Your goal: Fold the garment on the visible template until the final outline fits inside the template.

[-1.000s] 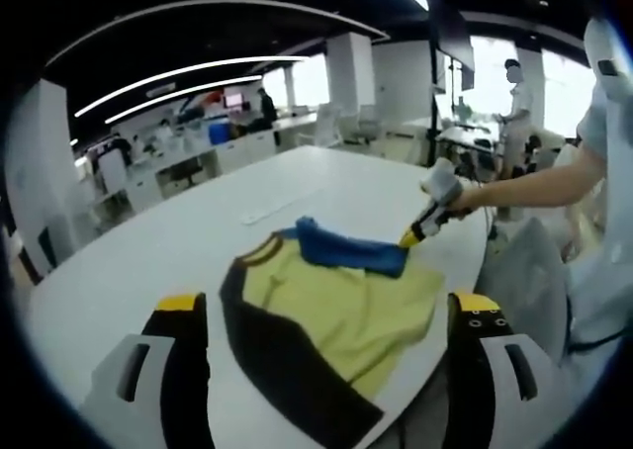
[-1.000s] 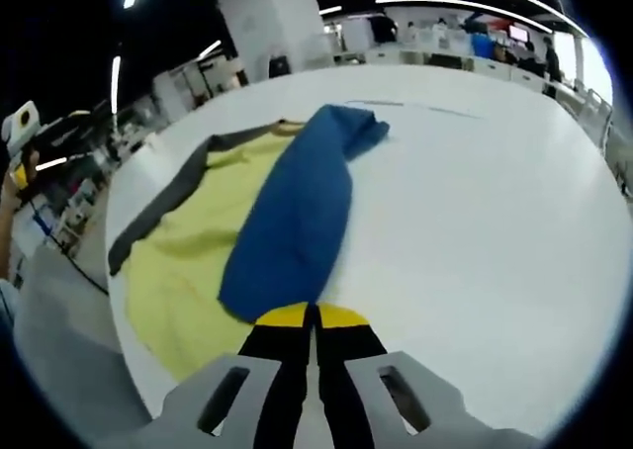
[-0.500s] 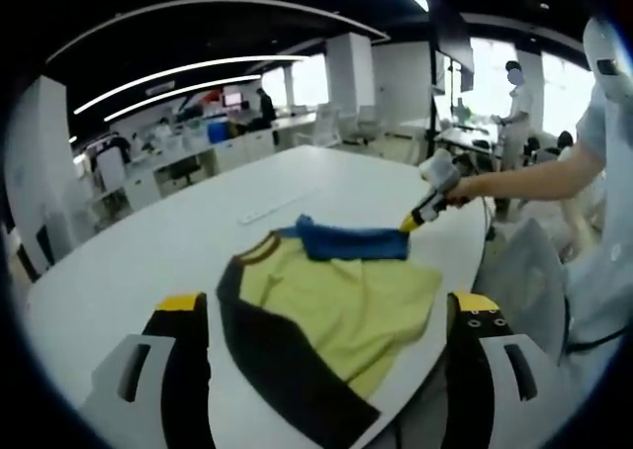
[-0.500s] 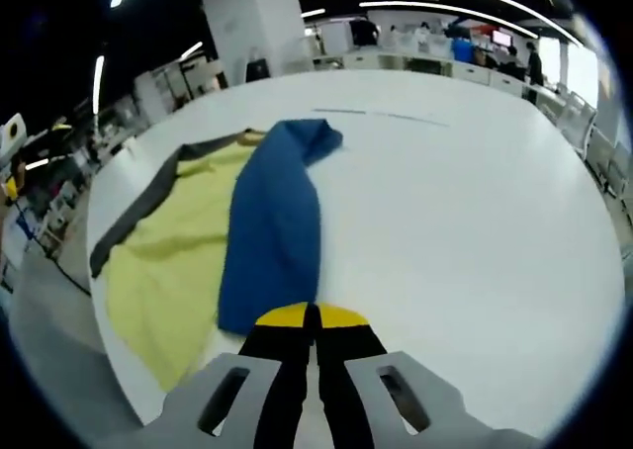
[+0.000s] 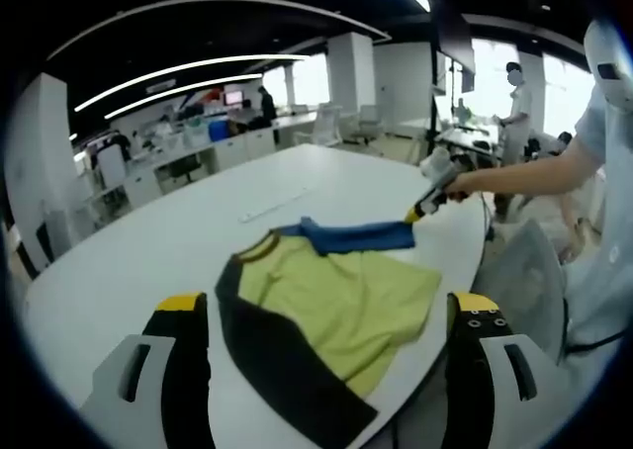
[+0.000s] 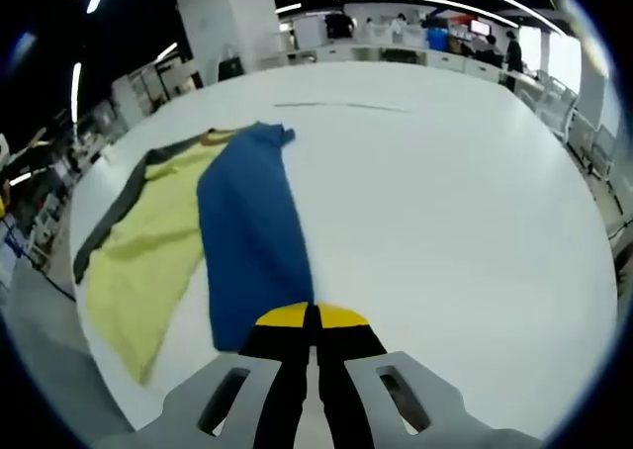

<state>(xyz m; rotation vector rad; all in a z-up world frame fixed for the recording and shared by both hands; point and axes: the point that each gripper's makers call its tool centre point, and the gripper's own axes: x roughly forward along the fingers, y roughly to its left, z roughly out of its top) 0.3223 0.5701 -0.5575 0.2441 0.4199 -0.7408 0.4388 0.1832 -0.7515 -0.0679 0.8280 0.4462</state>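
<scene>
A yellow shirt [image 5: 341, 296] lies flat near the edge of a white round table [image 5: 148, 251]. Its black sleeve [image 5: 267, 355] runs toward my left gripper [image 5: 326, 305], whose jaws stand wide open on either side of the shirt and above it, holding nothing. The blue sleeve [image 5: 356, 237] stretches out sideways from the collar. My right gripper [image 5: 416, 213] is shut on the cuff end. In the right gripper view the blue sleeve [image 6: 252, 236] runs from the shut right gripper [image 6: 312, 318] up to the collar, with the yellow body [image 6: 134, 271] to its left.
A thin pale line [image 5: 272, 209] is marked on the table beyond the shirt, the same line [image 6: 336, 105] in the right gripper view. A grey chair [image 5: 529, 266] stands by the table edge at the right. A person [image 5: 516, 98] stands farther back among office desks.
The right gripper has drawn the blue sleeve outward off the yellow body, so it now lies straighter and more on the bare table. The left gripper has stayed put, open.
</scene>
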